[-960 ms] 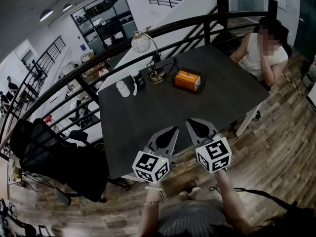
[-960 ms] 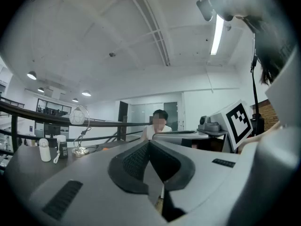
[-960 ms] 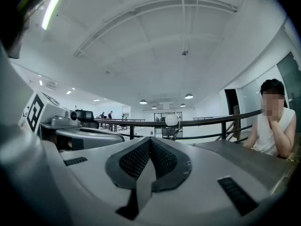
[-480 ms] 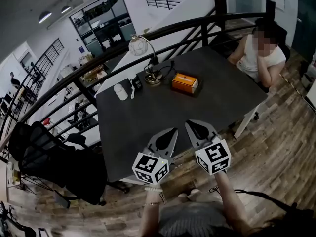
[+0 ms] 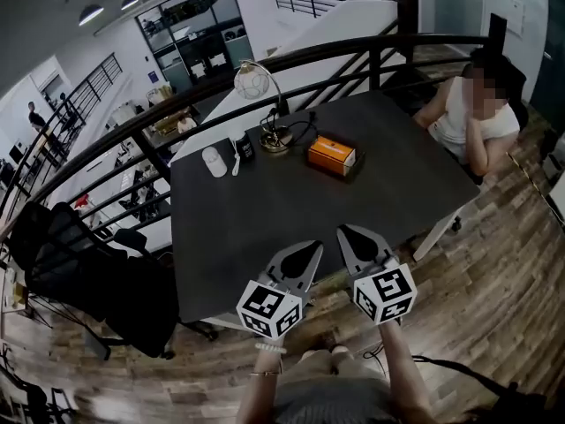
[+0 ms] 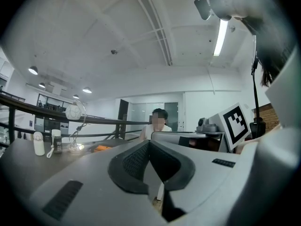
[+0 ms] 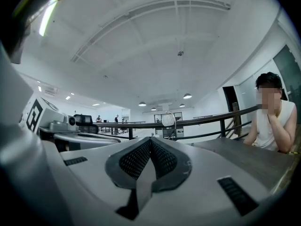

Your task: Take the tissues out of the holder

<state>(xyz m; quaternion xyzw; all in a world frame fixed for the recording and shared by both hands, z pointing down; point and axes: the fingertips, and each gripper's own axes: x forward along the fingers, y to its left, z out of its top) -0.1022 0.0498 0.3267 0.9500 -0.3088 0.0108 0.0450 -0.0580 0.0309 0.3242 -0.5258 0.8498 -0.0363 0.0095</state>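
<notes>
— What lies on our dark rectangular table (image 5: pixel 256 219)?
— At eleven o'clock we see a small white bottle (image 5: pixel 216 161), then a globe desk lamp (image 5: pixel 252 79). At one o'clock sits the orange tissue holder box (image 5: pixel 333 155), well apart from us.
— And our claws?
— At six o'clock, over the near edge: our left gripper (image 5: pixel 305 253) is closed on nothing, and our right gripper (image 5: pixel 351 237) is likewise closed and empty.

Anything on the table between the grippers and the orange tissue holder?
Nothing visible. The left gripper and right gripper are shut by the near edge of the table; only bare tabletop lies between them and the tissue holder. The lamp and white bottle sit to its left, off the path.
</notes>
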